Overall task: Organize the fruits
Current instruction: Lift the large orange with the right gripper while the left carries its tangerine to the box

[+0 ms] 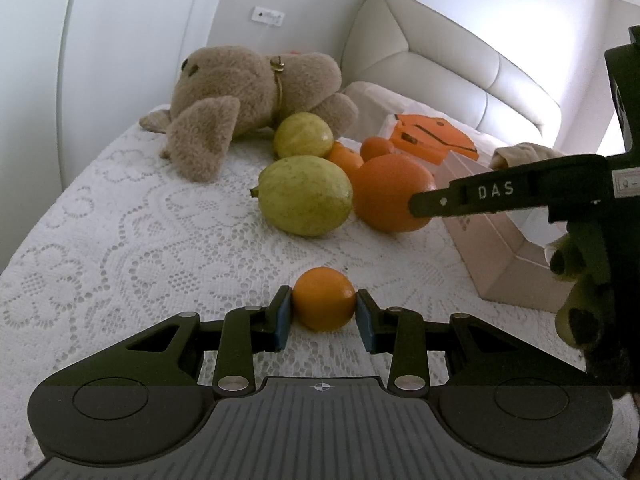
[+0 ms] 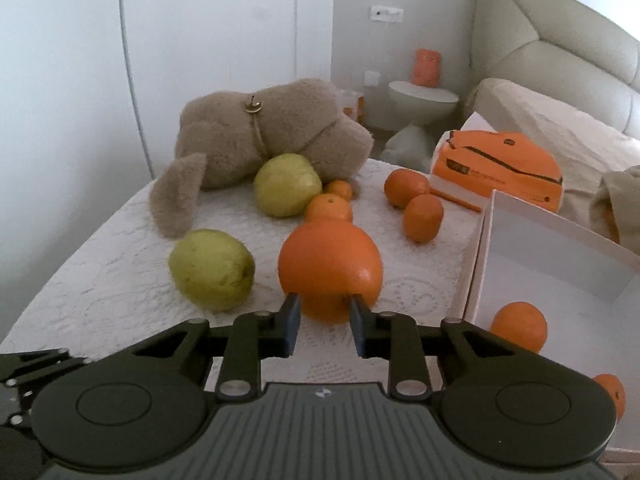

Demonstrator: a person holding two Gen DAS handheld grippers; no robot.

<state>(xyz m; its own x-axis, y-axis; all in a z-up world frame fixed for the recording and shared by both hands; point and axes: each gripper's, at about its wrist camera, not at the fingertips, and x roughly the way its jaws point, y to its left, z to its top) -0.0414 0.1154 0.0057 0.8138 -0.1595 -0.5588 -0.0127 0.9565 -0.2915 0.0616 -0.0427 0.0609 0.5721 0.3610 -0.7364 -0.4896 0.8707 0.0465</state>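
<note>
In the left wrist view my left gripper [image 1: 324, 312] is shut on a small orange [image 1: 323, 298] just above the white lace cover [image 1: 120, 220]. Beyond lie two green guavas [image 1: 306, 194], several small oranges [image 1: 346, 156] and a big orange [image 1: 394, 194]. The right gripper [image 1: 416, 204] reaches in from the right against the big orange. In the right wrist view my right gripper [image 2: 324, 322] is shut on a small orange [image 2: 324, 306], right in front of the big orange [image 2: 330, 260]. A white box [image 2: 560, 256] at right holds two small oranges [image 2: 519, 326].
A brown plush toy [image 2: 264, 136] lies behind the fruit. An orange package [image 2: 496, 170] sits behind the white box. Two more small oranges [image 2: 416, 204] lie near it. The padded headboard [image 2: 560, 32] and pillow are at right; a round side table [image 2: 423, 98] stands beyond the bed.
</note>
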